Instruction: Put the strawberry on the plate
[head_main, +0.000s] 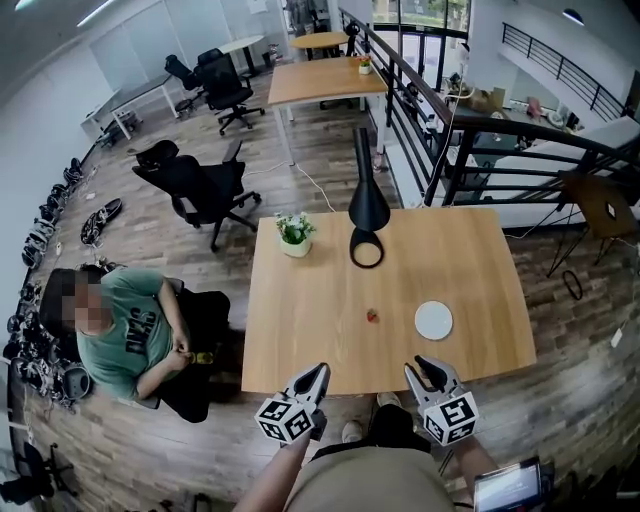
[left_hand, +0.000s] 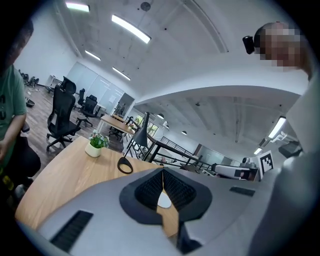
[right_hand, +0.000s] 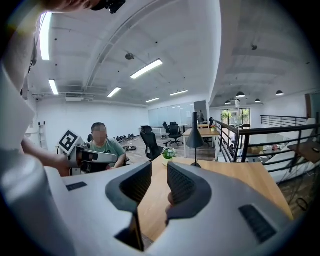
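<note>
A small red strawberry lies on the wooden table, a little left of the round white plate. Both grippers hover over the table's near edge, short of both. My left gripper is shut with nothing in it; through the slit below its tips I see a bit of the plate. My right gripper is open and empty. In the right gripper view a small reddish shape, likely the strawberry, peeks out beside the right jaw.
A black lamp with a ring base and a small potted plant stand at the table's far side. A person in a green shirt sits left of the table. A black office chair stands behind, a railing to the right.
</note>
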